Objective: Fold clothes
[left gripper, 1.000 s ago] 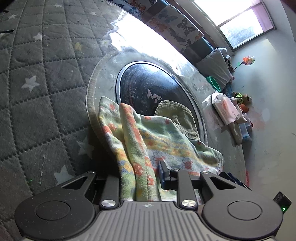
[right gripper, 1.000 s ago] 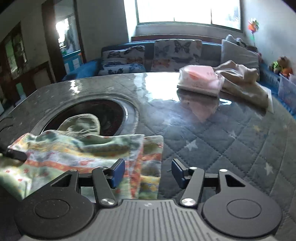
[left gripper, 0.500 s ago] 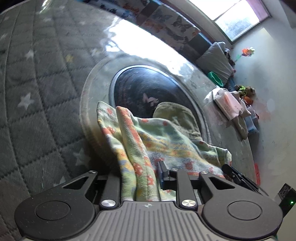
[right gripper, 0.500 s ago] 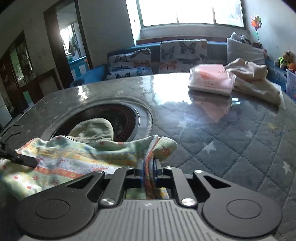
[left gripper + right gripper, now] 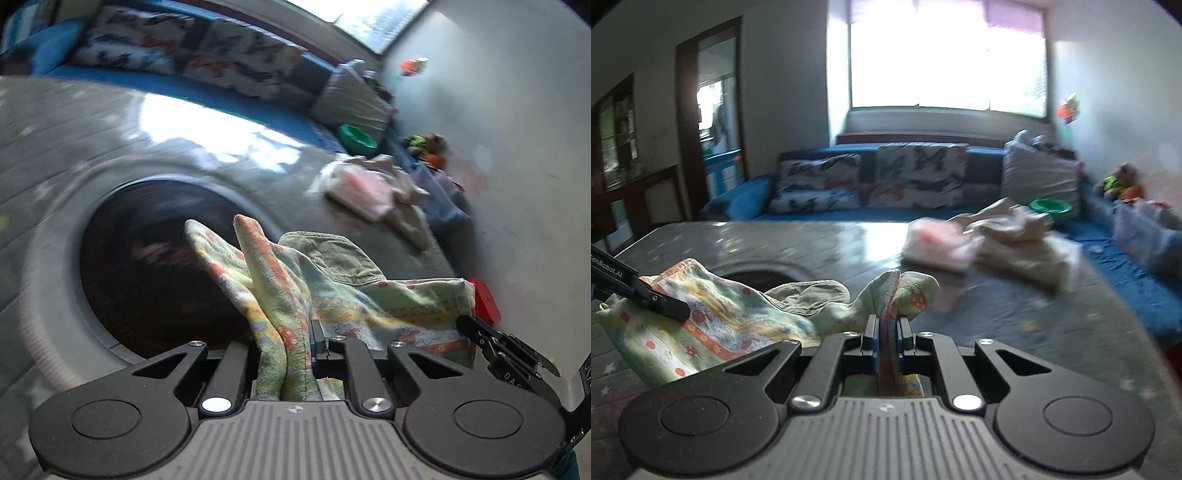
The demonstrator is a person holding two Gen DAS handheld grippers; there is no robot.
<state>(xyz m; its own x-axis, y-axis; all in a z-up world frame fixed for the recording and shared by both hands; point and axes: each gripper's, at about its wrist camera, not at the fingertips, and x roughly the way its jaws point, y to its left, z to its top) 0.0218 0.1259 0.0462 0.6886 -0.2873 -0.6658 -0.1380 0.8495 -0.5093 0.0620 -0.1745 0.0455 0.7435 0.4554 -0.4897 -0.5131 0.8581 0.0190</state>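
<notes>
A pastel patterned cloth (image 5: 351, 306) with orange and green prints hangs stretched between my two grippers, lifted off the grey quilted table (image 5: 74, 122). My left gripper (image 5: 284, 343) has a bunched corner between its jaws, which are closing and pressing on it. My right gripper (image 5: 886, 332) is shut on another folded corner of the same cloth (image 5: 720, 325). An olive corduroy garment (image 5: 332, 254) lies just behind the cloth. The right gripper's tips (image 5: 465, 325) show at the cloth's right edge in the left wrist view.
A round dark inset (image 5: 147, 258) is sunk into the table under the cloth. A pink folded pile (image 5: 938, 243) and beige clothes (image 5: 1023, 236) lie at the far right. A blue sofa (image 5: 820, 210) with butterfly cushions and a green bowl (image 5: 356, 134) stand behind.
The right gripper went from open to shut on the cloth's corner. Both grippers then rose, lifting the cloth off the table, and the left one rolled.
</notes>
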